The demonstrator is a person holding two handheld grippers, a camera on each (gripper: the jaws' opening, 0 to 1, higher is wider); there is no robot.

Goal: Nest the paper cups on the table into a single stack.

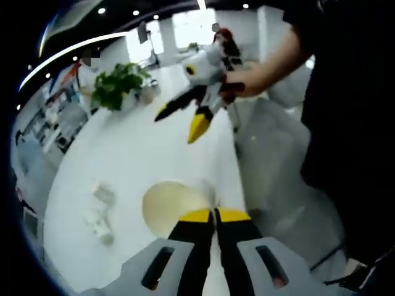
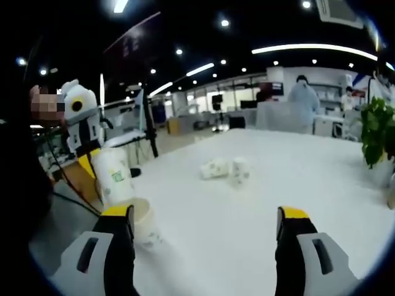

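- The left gripper [image 1: 215,216] has its jaws pinched nearly together on the rim of a paper cup [image 1: 174,206], whose open mouth faces the left gripper view; gripping the thin wall at the rim keeps the mouth clear, which suits sliding it over or into another cup.
- In the right gripper view that same held cup [image 2: 114,176] hangs upright above another paper cup [image 2: 143,223] that sits near the surface's [image 2: 259,203] edge; the lower cup looks like the base of the stack, though I cannot tell whether the two are already touching.
- The right gripper [image 2: 205,225] has its jaws spread wide and grips nothing; it hovers low over the surface just beside the base cup, probably ready to steady it or to fetch more.
- Two more loose cups [image 2: 226,168] lie well beyond the base cup, toward the middle of the surface, one on its side, so they are left to collect.
- A potted plant [image 2: 378,132] stands far from the base cup, at the far side.
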